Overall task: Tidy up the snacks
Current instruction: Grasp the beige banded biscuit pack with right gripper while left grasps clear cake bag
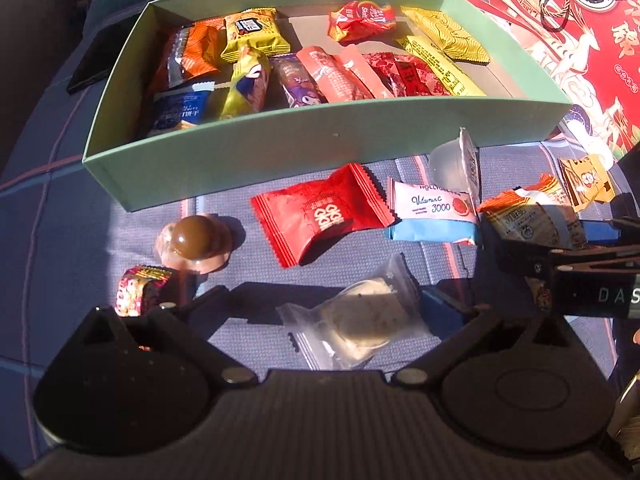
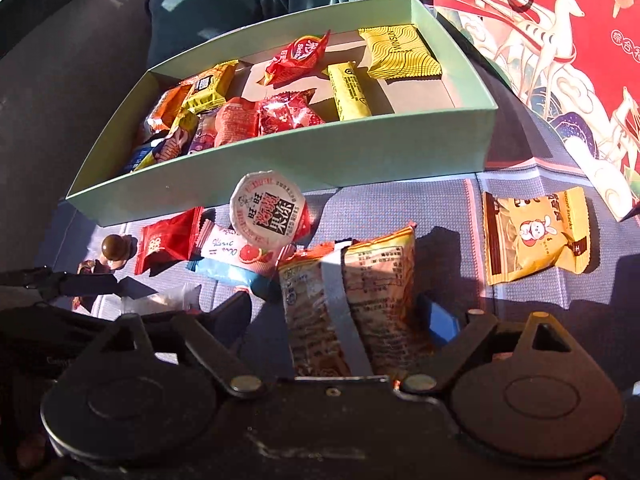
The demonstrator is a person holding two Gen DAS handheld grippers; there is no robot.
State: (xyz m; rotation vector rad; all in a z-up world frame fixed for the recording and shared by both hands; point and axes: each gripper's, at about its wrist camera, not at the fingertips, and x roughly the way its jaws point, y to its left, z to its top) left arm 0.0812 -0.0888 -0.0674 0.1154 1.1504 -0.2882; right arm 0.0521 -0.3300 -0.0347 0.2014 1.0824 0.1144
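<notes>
I've got both grippers over the loose snacks on the checked cloth, with the green box on the far side already holding a good pile. This is the pickup step, I reckon: two more packets to lift and carry over the near wall.

My right gripper straddles the orange-and-cream packet. The fingers stand on either side and I see a gap at each, so it's open around the packet, not yet clamping. My left gripper is spread wide over the clear-wrapped pastry; its fingers are well clear of the wrapper, so it's open and holding nothing.

Next I'd say each needs to close squarely on its packet, then lift high enough to clear the box's near wall before moving far.

Room is tight. Just beyond the packet sits the jelly cup, resting on the vitamin C sachet, with the red packet to their left. The two grippers are close side by side, so I'd keep them from crossing. At the left the chocolate ball and the small foil sweet lie near my left finger. The yellow rabbit packet sits apart to the right. Inside the box, the right half has bare floor; the left is crowded.
</notes>
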